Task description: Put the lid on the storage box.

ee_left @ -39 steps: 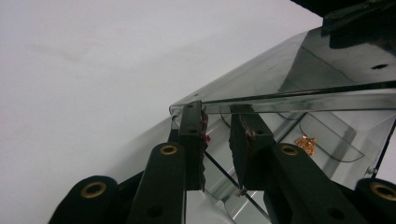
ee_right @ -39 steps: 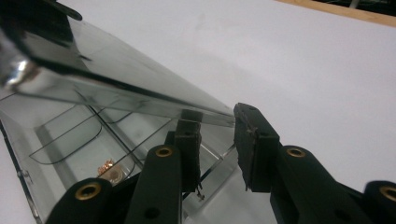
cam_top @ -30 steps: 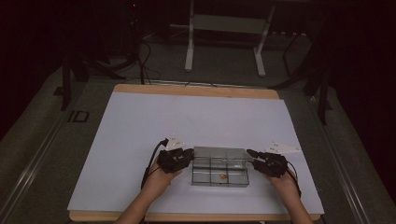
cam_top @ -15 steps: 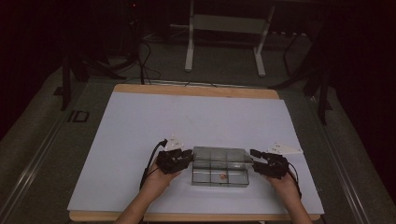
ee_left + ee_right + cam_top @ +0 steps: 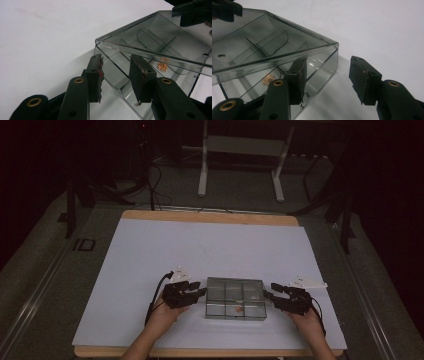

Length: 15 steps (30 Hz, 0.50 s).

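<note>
A clear plastic box [image 5: 235, 298] with inner dividers sits on the white desk [image 5: 150, 250], close to the near edge where the person stands. A few small copper-coloured bits [image 5: 239, 308] lie in one of its near compartments; in the left gripper view they show through the wall [image 5: 162, 66].

The left gripper [image 5: 192, 292] is at the box's left end and the right gripper [image 5: 270, 296] at its right end, each held low in a hand, the left hand [image 5: 162, 315] and the right hand [image 5: 305, 320] coming in from the near edge. Both sets of fingers have just been opening. In the left gripper view the fingers [image 5: 95, 75] stand apart at the box's corner with a gap between them, pressing on nothing that I can see. In the right gripper view one finger [image 5: 298, 75] is right up against the box's end wall and the other [image 5: 364, 77] stands clear out over bare desk, so that pair is parted as well and not clamping the box.

The box's rim and corners are plain to see. Beyond the box the desk is open white surface all the way to its far wooden edge [image 5: 210, 217], with broad room to the left and right as well. The strip between the box and the near edge is narrow.
</note>
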Each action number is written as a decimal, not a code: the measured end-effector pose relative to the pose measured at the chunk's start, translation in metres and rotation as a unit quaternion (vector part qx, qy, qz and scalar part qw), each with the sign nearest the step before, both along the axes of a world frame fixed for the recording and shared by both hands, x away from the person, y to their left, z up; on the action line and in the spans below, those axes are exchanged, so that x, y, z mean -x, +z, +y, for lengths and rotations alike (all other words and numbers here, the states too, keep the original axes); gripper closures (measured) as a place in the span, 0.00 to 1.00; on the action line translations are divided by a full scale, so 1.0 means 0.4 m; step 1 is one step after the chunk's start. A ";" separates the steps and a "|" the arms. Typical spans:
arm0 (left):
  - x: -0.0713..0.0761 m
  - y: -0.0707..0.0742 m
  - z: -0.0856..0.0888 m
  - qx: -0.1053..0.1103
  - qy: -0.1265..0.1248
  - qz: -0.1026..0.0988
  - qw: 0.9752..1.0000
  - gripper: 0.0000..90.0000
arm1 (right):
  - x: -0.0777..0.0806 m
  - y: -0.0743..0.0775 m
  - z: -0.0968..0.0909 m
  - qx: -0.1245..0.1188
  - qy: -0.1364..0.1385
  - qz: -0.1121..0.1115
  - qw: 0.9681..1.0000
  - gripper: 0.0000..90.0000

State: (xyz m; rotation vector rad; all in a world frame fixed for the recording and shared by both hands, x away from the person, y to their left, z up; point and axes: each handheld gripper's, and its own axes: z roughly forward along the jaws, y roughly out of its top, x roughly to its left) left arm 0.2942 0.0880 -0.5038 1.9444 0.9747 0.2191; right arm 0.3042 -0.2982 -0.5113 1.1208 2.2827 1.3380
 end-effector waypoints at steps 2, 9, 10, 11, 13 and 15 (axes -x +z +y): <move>0.002 -0.002 0.003 0.005 0.001 0.001 1.000 0.70 | 0.002 -0.001 -0.004 0.000 -0.002 -0.001 1.000 0.53; 0.008 0.011 0.007 0.019 0.005 -0.008 1.000 0.70 | 0.007 -0.022 -0.009 0.022 -0.003 0.011 1.000 0.53; 0.008 0.013 0.008 0.021 0.005 -0.009 1.000 0.70 | 0.008 -0.024 -0.011 0.022 -0.006 0.012 1.000 0.53; 0.009 0.015 0.010 0.023 0.007 -0.011 1.000 0.70 | 0.008 -0.025 -0.014 0.019 -0.006 0.012 1.000 0.53; 0.009 0.016 0.014 0.020 0.008 -0.012 1.000 0.70 | 0.008 -0.019 -0.025 0.000 -0.010 0.011 1.000 0.53; 0.008 0.013 0.017 0.018 0.009 -0.010 1.000 0.70 | 0.008 -0.014 -0.028 0.007 -0.014 0.006 1.000 0.52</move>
